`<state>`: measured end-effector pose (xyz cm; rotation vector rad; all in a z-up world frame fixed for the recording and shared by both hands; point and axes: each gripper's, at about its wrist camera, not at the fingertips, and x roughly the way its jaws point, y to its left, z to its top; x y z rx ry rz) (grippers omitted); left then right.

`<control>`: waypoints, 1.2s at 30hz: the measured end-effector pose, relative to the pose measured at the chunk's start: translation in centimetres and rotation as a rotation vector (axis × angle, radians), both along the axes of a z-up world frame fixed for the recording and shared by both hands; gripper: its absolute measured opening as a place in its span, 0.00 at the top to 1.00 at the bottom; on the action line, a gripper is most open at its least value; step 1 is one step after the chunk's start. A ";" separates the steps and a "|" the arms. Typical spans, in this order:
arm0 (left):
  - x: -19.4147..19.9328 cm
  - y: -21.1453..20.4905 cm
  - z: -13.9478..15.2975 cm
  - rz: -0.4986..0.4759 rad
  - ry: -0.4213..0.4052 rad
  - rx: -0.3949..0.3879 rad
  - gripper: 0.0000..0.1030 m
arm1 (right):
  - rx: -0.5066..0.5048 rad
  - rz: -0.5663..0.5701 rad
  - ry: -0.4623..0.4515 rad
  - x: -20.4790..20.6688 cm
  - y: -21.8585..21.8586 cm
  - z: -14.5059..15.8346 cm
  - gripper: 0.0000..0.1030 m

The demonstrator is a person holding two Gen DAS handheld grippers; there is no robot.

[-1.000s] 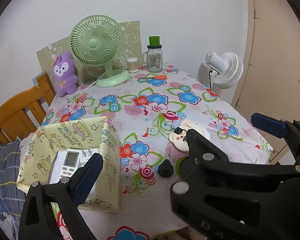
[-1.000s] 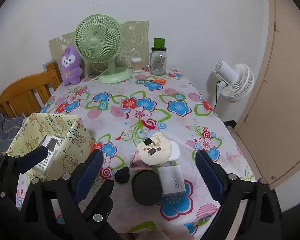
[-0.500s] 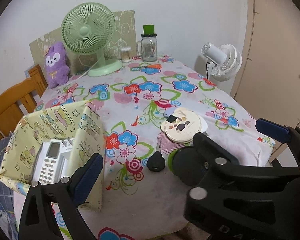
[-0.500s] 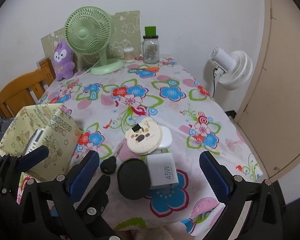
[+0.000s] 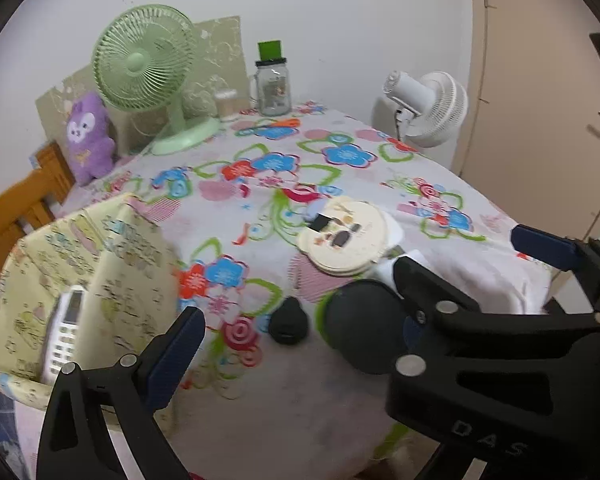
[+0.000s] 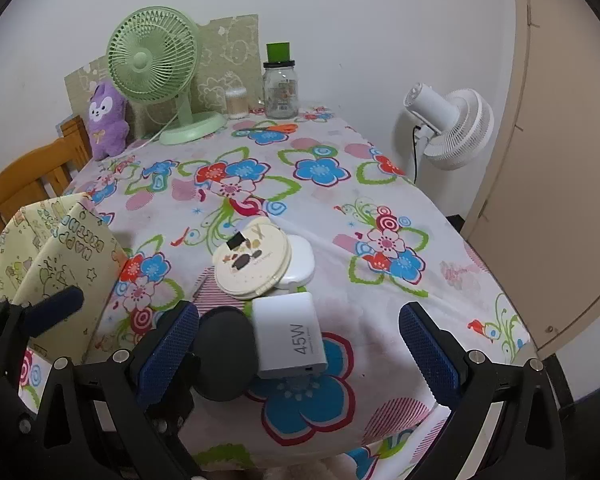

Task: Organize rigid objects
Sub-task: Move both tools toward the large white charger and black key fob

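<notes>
The white 45W charger (image 6: 289,334) lies flat on the floral tablecloth (image 6: 380,184) straight ahead of the right gripper (image 6: 298,346), between its wide-open, empty jaws, long axis pointing away; the left gripper (image 5: 356,284), also open and empty, hovers farther left near the yellow storage box (image 5: 84,272)

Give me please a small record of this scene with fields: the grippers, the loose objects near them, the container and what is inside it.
left gripper: open, empty
right gripper: open, empty
loose objects: white 45W charger, black round disc, cream round case, small black item
container: yellow patterned box, open top, table's left side
inside the box: white remote control
surface: floral tablecloth
</notes>
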<state>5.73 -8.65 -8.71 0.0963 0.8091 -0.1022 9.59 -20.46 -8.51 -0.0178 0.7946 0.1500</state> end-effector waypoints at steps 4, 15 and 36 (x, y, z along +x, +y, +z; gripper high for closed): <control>0.5 -0.9 -0.9 -0.021 0.022 0.002 0.02 | -0.024 -0.002 0.001 0.2 -0.3 -0.5 0.01; 1.7 -2.7 -3.0 -0.066 0.082 0.002 0.02 | -0.043 -0.018 0.037 0.8 -1.6 -2.4 0.01; 2.7 -3.7 -4.4 -0.168 0.150 -0.050 0.47 | -0.078 -0.002 0.069 2.4 -1.2 -3.9 0.01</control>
